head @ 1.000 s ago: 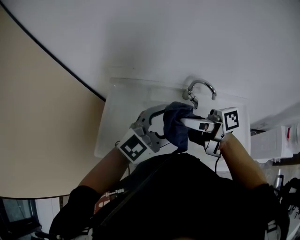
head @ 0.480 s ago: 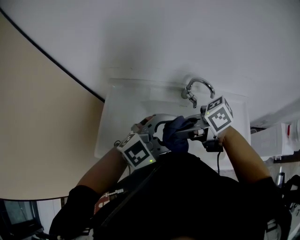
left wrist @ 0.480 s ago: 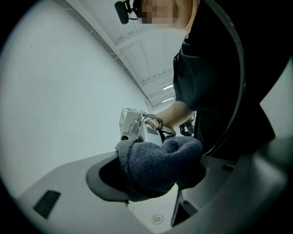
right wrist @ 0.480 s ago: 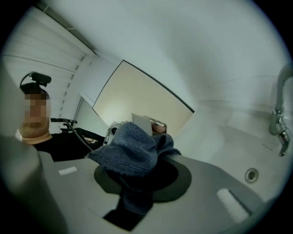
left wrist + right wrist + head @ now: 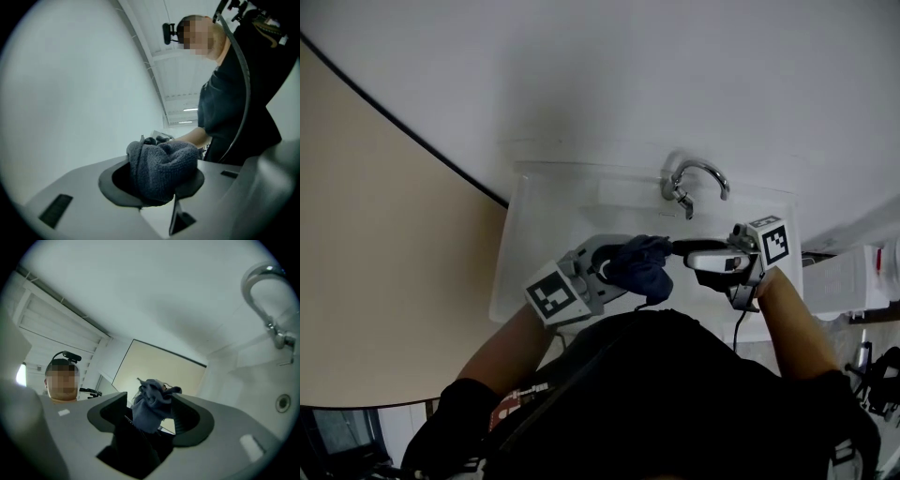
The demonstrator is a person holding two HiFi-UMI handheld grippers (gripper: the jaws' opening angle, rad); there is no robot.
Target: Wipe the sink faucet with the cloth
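Cloth held over the sink, with the faucet just behind it.

The cloth (image 5: 642,267) is bunched into a ball over the middle of the sink (image 5: 517,244). It is pinched by the left tongs (image 5: 154,183), whose jaws are closing on it. The jaws of the right tongs (image 5: 150,420) are opening; the cloth is seen between them but is not squeezed by them. The faucet (image 5: 696,180) is fixed at the back edge of the sink, past the cloth and a little to its right, and is not touched yet. Its bent pipe is curved sideways along that back edge. The right tongs are nearer to it, but the cloth is held by the left ones, so the cloth will likely have to be pushed back and to the right.
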